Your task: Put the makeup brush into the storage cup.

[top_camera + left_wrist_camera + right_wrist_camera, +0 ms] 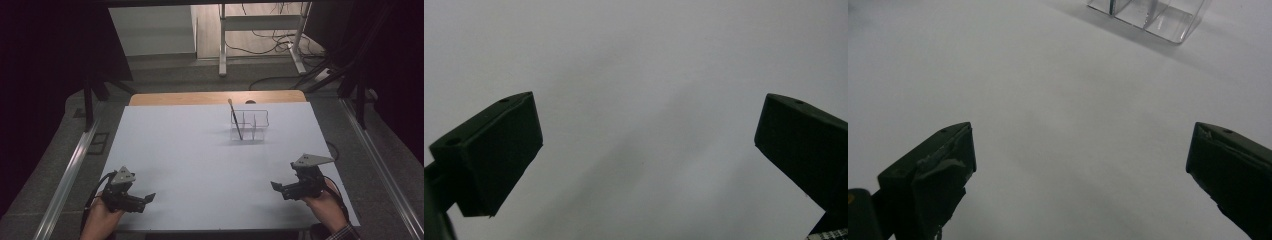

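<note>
We see a thin dark-handled brush point(235, 120) leaning toward eleven o'clock in a clear plastic divided organizer point(250, 125); the left gripper point(148, 198) and right gripper point(275, 186) both gape wide, empty.

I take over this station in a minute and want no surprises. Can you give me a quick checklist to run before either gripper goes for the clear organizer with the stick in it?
1. Left gripper open and holding nothing: ok; the left gripper view shows its fingers wide apart over bare sheet.
2. Right gripper open and holding nothing: ok.
3. Clear organizer upright on the white sheet: ok.
4. Stick in place: ok; it leans in the left compartment, top end toward the far edge.
5. Path from both grippers to the organizer free of objects: ok.
6. What the stick is (brush, pencil): cannot tell, too small.
</note>
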